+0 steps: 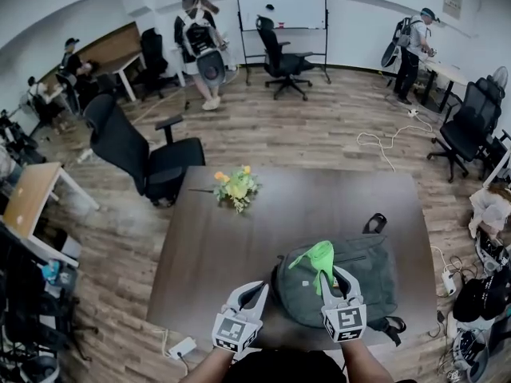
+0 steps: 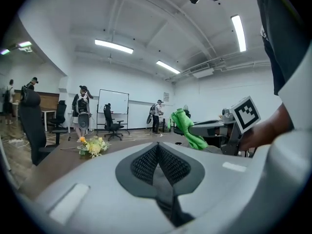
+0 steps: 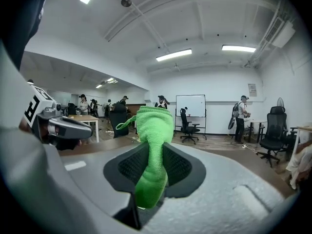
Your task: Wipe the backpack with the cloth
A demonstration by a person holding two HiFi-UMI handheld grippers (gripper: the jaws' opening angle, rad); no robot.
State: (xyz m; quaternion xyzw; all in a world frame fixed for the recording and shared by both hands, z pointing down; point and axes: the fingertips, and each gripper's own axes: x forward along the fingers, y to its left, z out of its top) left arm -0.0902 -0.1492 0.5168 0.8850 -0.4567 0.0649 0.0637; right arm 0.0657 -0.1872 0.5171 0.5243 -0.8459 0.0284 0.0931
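A dark grey backpack lies flat on the brown table, near its front right. My right gripper hovers over the backpack's left part, shut on a bright green cloth that sticks up out of its jaws. The right gripper view shows the cloth pinched between the two pads, its upper end bunched above them. My left gripper hangs just left of the backpack, above the table's front edge. Its pads meet with nothing between them. From the left gripper view the cloth shows to the right.
A small bunch of yellow flowers lies at the table's far side. A black office chair stands off the far left corner. A white power strip lies on the floor at the front left. Several people stand further back.
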